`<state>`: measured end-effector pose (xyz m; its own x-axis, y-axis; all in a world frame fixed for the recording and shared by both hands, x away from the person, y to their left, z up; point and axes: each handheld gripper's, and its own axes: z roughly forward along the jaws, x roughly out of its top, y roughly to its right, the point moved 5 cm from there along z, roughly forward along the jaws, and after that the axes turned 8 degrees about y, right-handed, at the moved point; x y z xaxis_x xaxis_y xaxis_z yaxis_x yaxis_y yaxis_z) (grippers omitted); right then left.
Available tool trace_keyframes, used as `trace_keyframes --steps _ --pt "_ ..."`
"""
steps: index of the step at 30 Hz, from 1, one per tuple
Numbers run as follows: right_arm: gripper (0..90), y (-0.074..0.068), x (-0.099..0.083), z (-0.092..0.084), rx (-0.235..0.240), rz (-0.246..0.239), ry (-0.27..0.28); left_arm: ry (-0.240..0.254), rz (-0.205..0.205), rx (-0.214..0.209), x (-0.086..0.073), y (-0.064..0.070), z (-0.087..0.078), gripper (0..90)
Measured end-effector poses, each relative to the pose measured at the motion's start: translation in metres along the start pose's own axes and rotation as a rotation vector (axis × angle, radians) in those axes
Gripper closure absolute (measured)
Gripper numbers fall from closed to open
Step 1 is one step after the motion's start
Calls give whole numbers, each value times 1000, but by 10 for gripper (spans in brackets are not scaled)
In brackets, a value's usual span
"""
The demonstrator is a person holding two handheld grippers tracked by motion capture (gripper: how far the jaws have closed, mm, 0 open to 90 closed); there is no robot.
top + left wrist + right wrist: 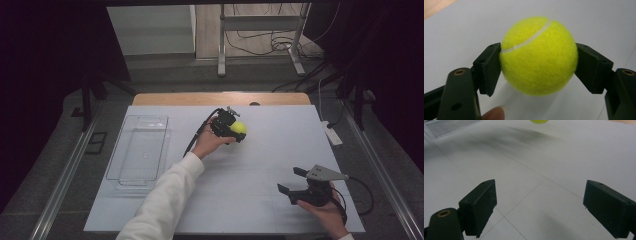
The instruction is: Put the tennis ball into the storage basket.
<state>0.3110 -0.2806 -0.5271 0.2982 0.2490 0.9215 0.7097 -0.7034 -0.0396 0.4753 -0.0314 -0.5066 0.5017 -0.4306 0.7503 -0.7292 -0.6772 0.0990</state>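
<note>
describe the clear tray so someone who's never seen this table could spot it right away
Start at the white table sheet and go to its left edge. There lies a long, shallow clear tray, see-through with a faint grid on its floor. It is the one transparent thing there.

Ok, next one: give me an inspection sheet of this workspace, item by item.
Surface: white sheet over a wooden table, bare.
Job's things: yellow tennis ball; clear tray at the left, nothing in it.
Clutter: nothing seen.
Tools: left tool shut on the ball; right tool open, nothing between its jaws.
Cables: one trails from each tool; more on the floor behind.
Surroundings: dark drapes, metal frame legs beyond the table.
</note>
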Motion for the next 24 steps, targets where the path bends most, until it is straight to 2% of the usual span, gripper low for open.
trace_keyframes --steps 13,24 --pt "121 0 0 0 -2 1 0 26 -2 -7 -5 1 -16 280" --pt "121 0 0 0 -4 0 0 45 9 -20 -7 8 -26 280"
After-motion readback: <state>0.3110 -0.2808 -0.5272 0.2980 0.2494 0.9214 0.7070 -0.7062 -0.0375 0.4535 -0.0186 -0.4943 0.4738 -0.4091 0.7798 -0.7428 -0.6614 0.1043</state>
